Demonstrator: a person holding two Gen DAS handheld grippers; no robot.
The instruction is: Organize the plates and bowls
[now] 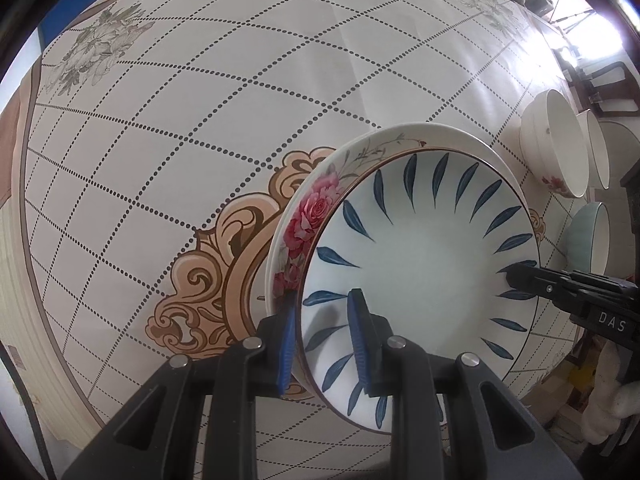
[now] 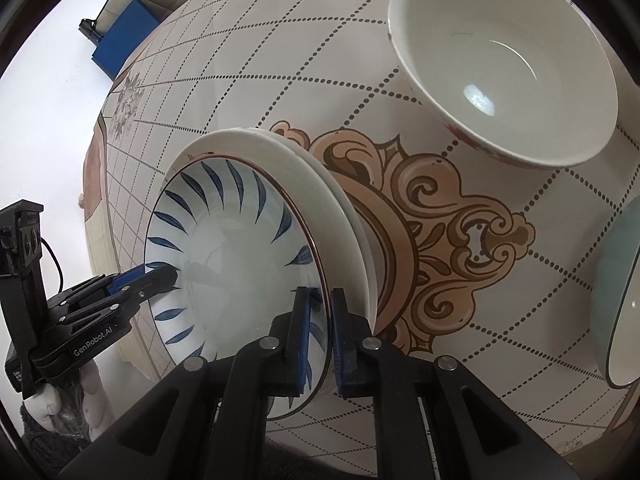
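Both claws are gripping the same blue-leaf plate [image 1: 420,272], one on each side of its rim. The left claw [image 1: 324,340] is clamped on the rim at about seven o'clock in its own view, one blue pad inside the plate and one outside. The right claw [image 2: 320,336] is pinching the opposite rim at about six o'clock in its view, with the rim between its pads.

The blue-leaf plate is sitting nested on a rose-patterned plate [image 1: 308,216], which is resting on the desk [image 1: 200,100] over a tan scroll emblem [image 2: 460,232] printed on the dotted-grid cloth.

At about one o'clock in the right wrist view, a white bowl with red flowers [image 2: 520,60] is standing upright on the desk, well apart from the plates. A pale green bowl [image 2: 616,288] is sitting at three o'clock, near the frame's edge.
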